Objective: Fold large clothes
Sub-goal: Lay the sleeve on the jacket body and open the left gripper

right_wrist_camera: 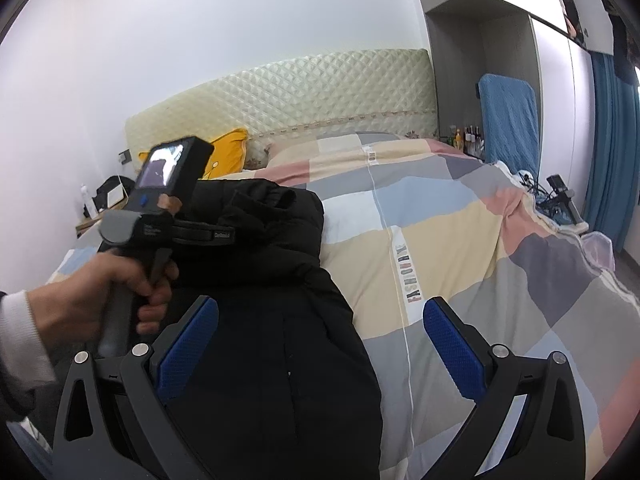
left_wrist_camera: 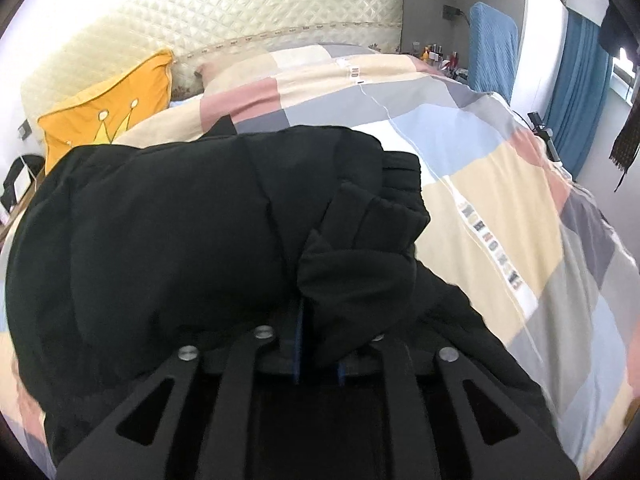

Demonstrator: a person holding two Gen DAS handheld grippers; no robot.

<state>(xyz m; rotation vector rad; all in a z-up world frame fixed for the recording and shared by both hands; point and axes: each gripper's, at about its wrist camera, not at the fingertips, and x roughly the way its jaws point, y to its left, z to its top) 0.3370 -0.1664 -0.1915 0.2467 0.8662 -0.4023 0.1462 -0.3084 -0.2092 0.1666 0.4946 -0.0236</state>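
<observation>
On a bed spread with a patchwork quilt [right_wrist_camera: 460, 216], a person's left hand [right_wrist_camera: 100, 300] grips the left gripper [left_wrist_camera: 318, 340], its jaws clenched on a bunched fold of the black padded coat [left_wrist_camera: 160, 220]; to the right, the right gripper [right_wrist_camera: 320, 344] hangs released, fingers spread wide above coat and quilt.

You are working in a home bedroom: a bed with a patchwork duvet [right_wrist_camera: 460, 216], a quilted cream headboard [right_wrist_camera: 304, 92], a yellow crown pillow [left_wrist_camera: 108, 112], blue curtains [left_wrist_camera: 576, 92] and toiletry bottles [right_wrist_camera: 466, 136] beside it.
</observation>
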